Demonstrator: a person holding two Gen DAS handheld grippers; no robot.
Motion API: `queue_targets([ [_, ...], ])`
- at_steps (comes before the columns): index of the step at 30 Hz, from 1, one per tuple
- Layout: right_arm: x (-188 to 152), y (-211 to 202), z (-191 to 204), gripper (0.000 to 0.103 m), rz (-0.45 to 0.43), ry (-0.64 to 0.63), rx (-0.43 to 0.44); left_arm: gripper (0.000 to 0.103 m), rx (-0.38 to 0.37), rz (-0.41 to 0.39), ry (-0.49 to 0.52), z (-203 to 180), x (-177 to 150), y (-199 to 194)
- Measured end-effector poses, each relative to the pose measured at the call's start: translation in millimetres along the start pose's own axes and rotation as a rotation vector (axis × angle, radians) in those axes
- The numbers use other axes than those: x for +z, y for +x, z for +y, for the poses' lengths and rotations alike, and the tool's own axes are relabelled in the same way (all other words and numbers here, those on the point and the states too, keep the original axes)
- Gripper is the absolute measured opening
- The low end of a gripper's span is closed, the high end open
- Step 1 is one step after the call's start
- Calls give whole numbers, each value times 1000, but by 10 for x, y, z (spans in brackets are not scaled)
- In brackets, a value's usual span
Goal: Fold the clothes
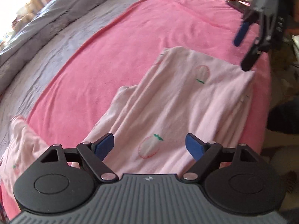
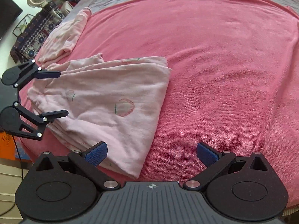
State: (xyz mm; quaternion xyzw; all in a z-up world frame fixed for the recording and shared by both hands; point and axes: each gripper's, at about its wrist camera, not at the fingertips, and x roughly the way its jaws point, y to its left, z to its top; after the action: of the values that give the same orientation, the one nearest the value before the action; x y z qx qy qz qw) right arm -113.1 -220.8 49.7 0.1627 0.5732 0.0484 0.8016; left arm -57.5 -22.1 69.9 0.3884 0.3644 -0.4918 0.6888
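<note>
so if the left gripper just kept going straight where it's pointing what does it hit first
Most likely the pale pink garment: the open left gripper already hangs over its near end, with cloth filling the line ahead. How high it hangs above the cloth is unclear.

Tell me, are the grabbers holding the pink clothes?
No. Both the left gripper and right gripper are open, fingers spread above the light pink fruit-print garment; nothing is held.

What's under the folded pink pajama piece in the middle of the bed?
The folded garment lies on a pink blanket, which shows all around it. A grey bedcover shows past the blanket's edge. Whatever sits directly beneath the garment's layers is covered.
</note>
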Motion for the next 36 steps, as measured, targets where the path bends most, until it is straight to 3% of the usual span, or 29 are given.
queue_targets([
  [2, 13, 16, 0, 103, -1, -17, 19, 85, -103, 33, 155, 38, -29, 39],
  [5, 76, 12, -39, 103, -26, -16, 54, 85, -161, 69, 303, 82, -34, 99],
  [7, 128, 19, -101, 102, -32, 22, 123, 84, -201, 71, 329, 131, 3, 129],
  [10, 199, 28, -221, 94, -24, 124, 305, 82, -250, 43, 332, 219, 104, 161],
  [13, 209, 41, -375, 94, -49, 241, 384, 82, -269, 13, 307, 323, 231, 176],
  [16, 158, 151, -571, 94, -43, 346, 392, 82, -259, 49, 291, 369, 271, 311],
  [18, 138, 260, -634, 94, -35, 384, 398, 83, -234, 123, 312, 323, 231, 513],
  [20, 165, 334, -631, 103, -41, 382, 408, 94, -204, 117, 314, 277, 193, 594],
  [23, 239, 433, -563, 103, -44, 347, 406, 103, -208, 148, 262, 351, 223, 672],
  [24, 239, 440, -570, 103, -52, 346, 413, 101, -217, 160, 240, 391, 250, 662],
  [27, 240, 461, -591, 103, -75, 345, 434, 77, -215, 155, 183, 485, 350, 498],
  [32, 241, 496, -626, 103, -115, 342, 469, 75, -124, 80, 177, 529, 334, 244],
  [36, 257, 529, -619, 103, -146, 348, 480, 77, -54, 195, 144, 560, 249, 568],
])
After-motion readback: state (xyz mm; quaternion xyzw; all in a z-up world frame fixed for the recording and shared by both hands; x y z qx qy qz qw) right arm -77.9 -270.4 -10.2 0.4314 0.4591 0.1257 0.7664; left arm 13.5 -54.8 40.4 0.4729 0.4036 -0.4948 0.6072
